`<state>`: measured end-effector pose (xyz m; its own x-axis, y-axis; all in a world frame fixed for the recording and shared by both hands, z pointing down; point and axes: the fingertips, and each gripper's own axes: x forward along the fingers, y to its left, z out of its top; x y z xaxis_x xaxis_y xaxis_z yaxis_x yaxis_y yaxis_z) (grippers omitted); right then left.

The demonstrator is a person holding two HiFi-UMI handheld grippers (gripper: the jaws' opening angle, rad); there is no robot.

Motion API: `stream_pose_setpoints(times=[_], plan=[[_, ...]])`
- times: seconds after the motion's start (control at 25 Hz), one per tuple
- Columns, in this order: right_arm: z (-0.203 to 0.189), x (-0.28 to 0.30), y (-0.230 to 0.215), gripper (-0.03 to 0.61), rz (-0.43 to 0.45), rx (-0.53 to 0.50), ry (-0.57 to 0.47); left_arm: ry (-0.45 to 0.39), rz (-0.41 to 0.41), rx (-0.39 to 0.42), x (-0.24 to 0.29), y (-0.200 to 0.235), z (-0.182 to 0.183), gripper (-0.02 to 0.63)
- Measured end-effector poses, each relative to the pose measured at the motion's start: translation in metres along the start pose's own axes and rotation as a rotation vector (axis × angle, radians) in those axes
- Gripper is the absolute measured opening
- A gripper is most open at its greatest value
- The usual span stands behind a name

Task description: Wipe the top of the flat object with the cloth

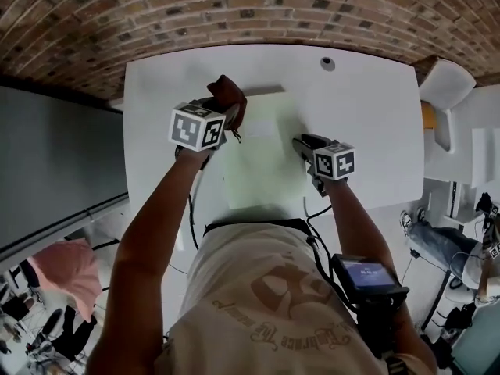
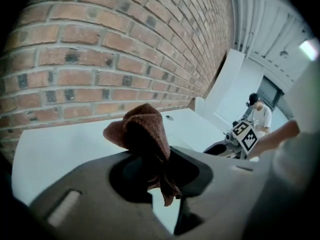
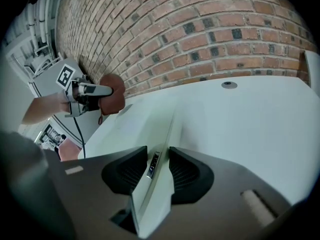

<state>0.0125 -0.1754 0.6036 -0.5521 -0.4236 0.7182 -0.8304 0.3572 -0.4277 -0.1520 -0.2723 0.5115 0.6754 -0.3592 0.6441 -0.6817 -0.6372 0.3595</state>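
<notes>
- The flat board (image 1: pixel 262 162) lies on the white table (image 1: pixel 367 116), and the right tool (image 3: pixel 159 168) pinches its right edge.
- The left tool (image 2: pixel 159 171) grips the brown cloth (image 2: pixel 145 129) over the board's far left corner.
- Best next: press the cloth flat, wipe in overlapping strokes, and hold the edge steady.

No readable text; shirt print (image 1: pixel 272 309) illegible.

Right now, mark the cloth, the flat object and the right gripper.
cloth (image 2: pixel 145 126), left gripper view, on its bunched top fold.
flat object (image 1: pixel 262 166), head view, on the bare middle of its top.
right gripper (image 3: pixel 156 159), right gripper view, midway between its fingertips, at the flat object's edge.
</notes>
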Motion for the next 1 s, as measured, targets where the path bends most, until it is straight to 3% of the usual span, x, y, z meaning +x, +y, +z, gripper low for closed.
stream_pose_setpoints(times=[0.2,0.48,0.6,0.72,1.0], plan=[[-0.002,0.0,0.004,0.147,0.007,0.031,-0.041,0.093,-0.101,0.111,0.059,-0.055,0.013,0.086],[0.002,-0.001,-0.005,0.147,0.029,0.04,-0.046,0.194,-0.153,0.201,0.138,-0.099,0.032,0.086],[0.005,0.0,-0.003,0.147,0.036,0.038,-0.043,0.27,-0.123,0.229,0.157,-0.095,0.025,0.084],[0.003,0.002,0.0,0.147,0.039,0.029,-0.039,0.32,-0.065,0.202,0.158,-0.079,0.016,0.086],[0.0,0.002,0.0,0.147,0.036,0.022,-0.038,0.368,0.045,0.168,0.115,-0.033,-0.003,0.086]])
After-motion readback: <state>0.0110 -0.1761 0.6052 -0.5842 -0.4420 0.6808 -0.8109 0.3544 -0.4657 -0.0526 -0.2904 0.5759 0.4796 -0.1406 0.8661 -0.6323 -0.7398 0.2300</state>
